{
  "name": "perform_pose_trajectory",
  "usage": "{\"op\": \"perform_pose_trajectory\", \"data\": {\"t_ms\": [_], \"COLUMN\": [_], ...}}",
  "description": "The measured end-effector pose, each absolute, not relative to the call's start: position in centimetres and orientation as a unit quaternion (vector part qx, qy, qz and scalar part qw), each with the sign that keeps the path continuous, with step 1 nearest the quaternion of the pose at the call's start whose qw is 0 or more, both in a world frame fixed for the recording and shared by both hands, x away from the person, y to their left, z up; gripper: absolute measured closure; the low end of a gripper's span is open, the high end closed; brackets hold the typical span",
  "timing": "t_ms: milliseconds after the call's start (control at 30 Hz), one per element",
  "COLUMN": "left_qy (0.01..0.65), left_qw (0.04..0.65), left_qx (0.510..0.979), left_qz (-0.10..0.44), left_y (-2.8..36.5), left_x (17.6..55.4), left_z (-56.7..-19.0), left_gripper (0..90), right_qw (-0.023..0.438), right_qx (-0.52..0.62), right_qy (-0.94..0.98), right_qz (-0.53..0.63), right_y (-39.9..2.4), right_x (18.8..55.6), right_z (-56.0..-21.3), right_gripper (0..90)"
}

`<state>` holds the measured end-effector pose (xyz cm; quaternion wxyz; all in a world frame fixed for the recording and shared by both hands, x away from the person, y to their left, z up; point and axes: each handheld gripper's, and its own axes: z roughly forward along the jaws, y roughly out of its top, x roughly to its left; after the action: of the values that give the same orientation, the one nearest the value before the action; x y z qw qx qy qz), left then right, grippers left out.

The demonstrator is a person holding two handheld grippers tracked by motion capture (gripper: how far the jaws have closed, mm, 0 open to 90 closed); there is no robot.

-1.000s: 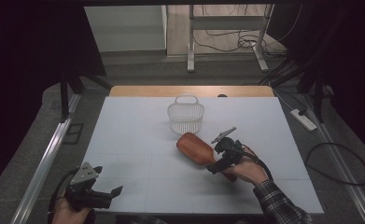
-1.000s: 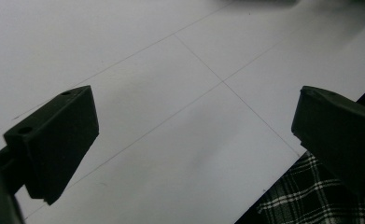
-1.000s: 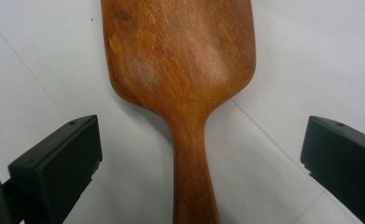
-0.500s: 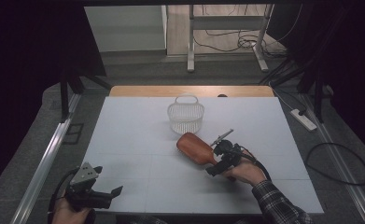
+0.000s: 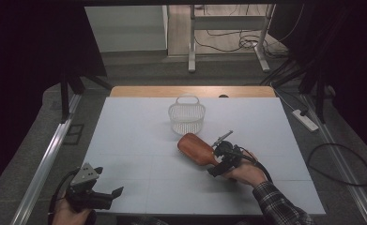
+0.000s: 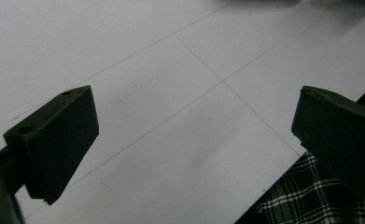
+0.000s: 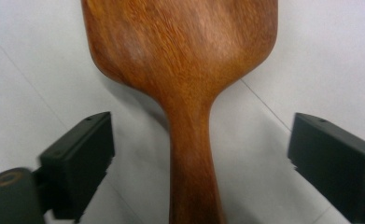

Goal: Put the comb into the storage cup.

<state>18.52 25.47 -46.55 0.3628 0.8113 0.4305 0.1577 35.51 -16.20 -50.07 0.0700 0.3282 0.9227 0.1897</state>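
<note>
A brown wooden paddle brush (image 5: 195, 147) lies flat on the white table (image 5: 134, 136), right of centre, with its handle towards the person. My right gripper (image 5: 217, 161) straddles that handle. In the right gripper view the brush (image 7: 180, 56) runs up the middle and the right gripper (image 7: 201, 163) has a pad on each side of the handle with a gap to both. Those jaws have just been closing, with the handle between them and untouched. My left gripper (image 5: 118, 192) rests at the table's near left corner; in its own view the left gripper (image 6: 194, 144) stands wide open over bare table.
A white wire basket (image 5: 187, 117) stands upright just behind the brush. A wooden strip (image 5: 190, 91) borders the table's far edge. A power strip (image 5: 305, 120) and cables lie on the floor to the right. A plaid sleeve (image 6: 311, 196) is near the left gripper.
My right gripper has edged a little to the left, further along the brush's handle. The left gripper, the brush and the basket have stayed where they were.
</note>
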Motion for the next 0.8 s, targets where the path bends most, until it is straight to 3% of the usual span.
{"op": "perform_pose_trajectory", "data": {"t_ms": [67, 233, 467, 600, 800], "left_qy": [0.431, 0.43, 0.429, 0.429, 0.428], "left_qw": [0.363, 0.363, 0.362, 0.362, 0.361], "left_qx": [0.811, 0.812, 0.812, 0.812, 0.813], "left_qz": [0.158, 0.158, 0.158, 0.159, 0.16], "left_y": [25.47, 25.46, 25.47, 25.46, 25.43], "left_x": [18.52, 18.51, 18.5, 18.5, 18.49], "left_z": [-46.55, -46.55, -46.54, -46.54, -46.53], "left_gripper": [1.3, 1.3, 1.3, 1.3, 1.3], "right_qw": [0.07, 0.07, 0.061, 0.063, 0.069], "right_qx": [0.327, 0.319, 0.306, 0.3, 0.296], "right_qy": [0.923, 0.923, 0.927, 0.93, 0.933], "right_qz": [0.192, 0.204, 0.208, 0.2, 0.193], "right_y": [-16.2, -16.28, -16.14, -16.01, -15.94], "right_x": [35.49, 35.46, 35.37, 35.35, 35.14], "right_z": [-49.99, -49.57, -49.42, -49.59, -49.56], "right_gripper": [15.2, 37.8, 59.1, 66.8, 70.5]}}
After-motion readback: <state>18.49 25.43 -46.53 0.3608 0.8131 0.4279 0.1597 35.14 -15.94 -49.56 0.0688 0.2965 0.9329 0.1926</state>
